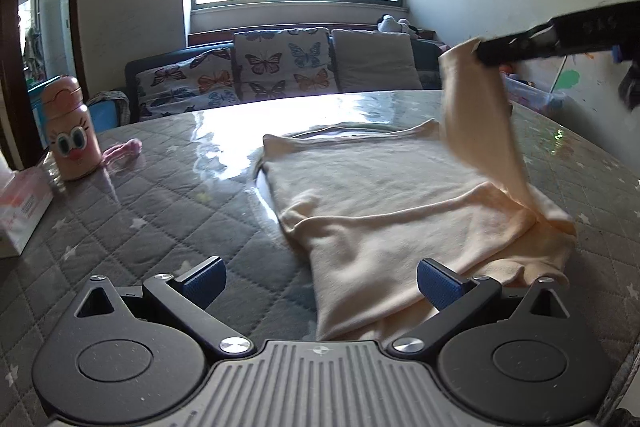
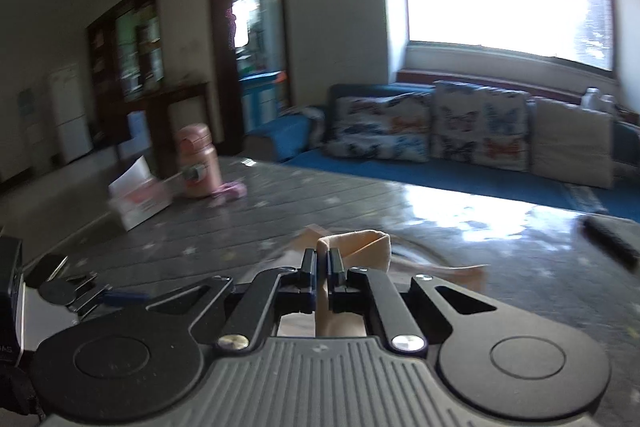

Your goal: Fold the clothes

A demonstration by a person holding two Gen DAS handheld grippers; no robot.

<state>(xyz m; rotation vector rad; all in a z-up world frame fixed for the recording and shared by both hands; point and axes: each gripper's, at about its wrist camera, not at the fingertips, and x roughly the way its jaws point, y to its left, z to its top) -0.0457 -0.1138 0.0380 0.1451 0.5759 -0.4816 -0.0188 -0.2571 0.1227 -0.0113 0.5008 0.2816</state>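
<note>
Right claw pinches the cream shirt's lifted sleeve.

The grey quilted, star-printed table top lies bare in a wide band between the cream knit garment spread flat right of centre and the cluster at the far left edge, where a pink cartoon-faced bottle, a small pink cloth scrap just beside it and a white-and-pink tissue box stand close together. Over the garment's right side, a lifted cream flap hangs from the black right gripper, closed on the fabric, blocking passage there. The black left gripper, fingers spread wide, sits at the near edge with one blue pad over the garment's hem.
</note>
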